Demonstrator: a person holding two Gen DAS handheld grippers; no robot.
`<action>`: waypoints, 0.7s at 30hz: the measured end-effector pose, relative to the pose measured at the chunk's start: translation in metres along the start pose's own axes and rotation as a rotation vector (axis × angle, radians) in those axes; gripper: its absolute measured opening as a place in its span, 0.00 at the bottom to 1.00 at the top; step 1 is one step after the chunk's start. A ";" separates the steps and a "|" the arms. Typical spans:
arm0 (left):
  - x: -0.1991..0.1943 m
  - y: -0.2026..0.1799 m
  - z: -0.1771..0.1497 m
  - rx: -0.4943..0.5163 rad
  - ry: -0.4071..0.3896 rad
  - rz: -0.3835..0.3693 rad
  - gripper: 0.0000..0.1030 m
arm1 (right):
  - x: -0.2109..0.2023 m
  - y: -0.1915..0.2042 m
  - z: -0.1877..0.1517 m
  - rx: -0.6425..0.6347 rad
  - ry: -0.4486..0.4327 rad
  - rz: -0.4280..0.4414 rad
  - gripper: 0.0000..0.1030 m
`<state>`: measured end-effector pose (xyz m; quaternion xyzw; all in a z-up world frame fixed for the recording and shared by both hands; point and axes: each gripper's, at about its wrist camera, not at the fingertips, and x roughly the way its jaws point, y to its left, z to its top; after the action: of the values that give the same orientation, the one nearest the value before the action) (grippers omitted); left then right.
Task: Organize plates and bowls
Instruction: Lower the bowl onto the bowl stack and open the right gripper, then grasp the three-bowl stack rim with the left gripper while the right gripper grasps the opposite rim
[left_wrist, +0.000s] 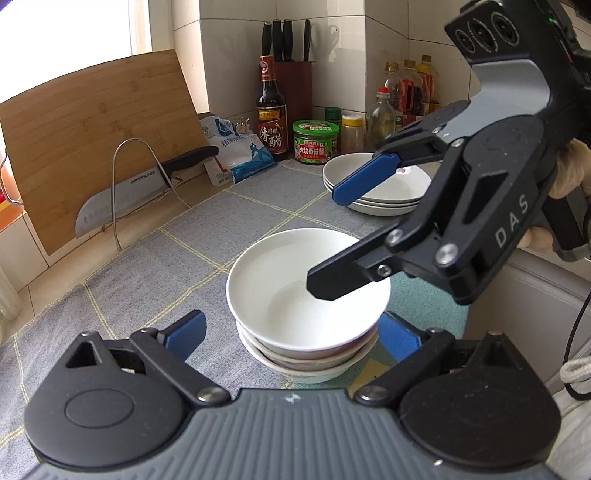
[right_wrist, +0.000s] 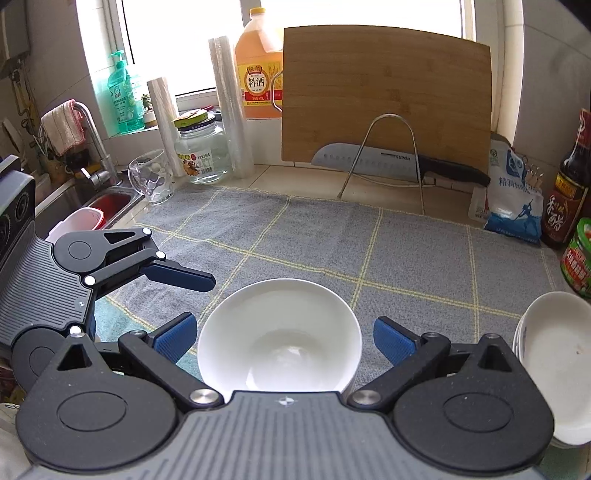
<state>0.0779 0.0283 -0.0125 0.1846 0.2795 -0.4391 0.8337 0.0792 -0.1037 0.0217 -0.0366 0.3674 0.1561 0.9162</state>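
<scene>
Left wrist view puts the stack of white ceramic bowls (left_wrist: 308, 302) between our left gripper (left_wrist: 291, 332) fingers, spread wide, with our right gripper (left_wrist: 325, 240) gaping empty over it, so we should withdraw straight upward, sparing the rim.

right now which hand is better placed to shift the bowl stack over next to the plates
Left. Its tongs stand open astride the bowl stack, level with the lower bowls. The right tongs are open above the top rim, one finger over the plates.

Lower bowls (left_wrist: 295, 356) mostly hidden under top bowl (left_wrist: 303, 288), plate stack (right_wrist: 554, 365) cut by edge
</scene>
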 end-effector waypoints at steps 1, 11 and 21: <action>-0.003 0.001 0.000 0.004 -0.002 0.001 0.96 | -0.004 0.003 0.000 -0.029 -0.012 -0.017 1.00; -0.013 0.015 -0.015 0.004 -0.013 -0.033 0.98 | -0.011 0.007 -0.026 -0.041 0.068 -0.085 1.00; 0.009 0.016 -0.042 -0.002 0.023 -0.064 0.98 | 0.029 0.007 -0.075 -0.063 0.198 -0.119 1.00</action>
<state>0.0831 0.0545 -0.0497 0.1798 0.2953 -0.4629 0.8162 0.0476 -0.1031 -0.0522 -0.1022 0.4482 0.1088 0.8814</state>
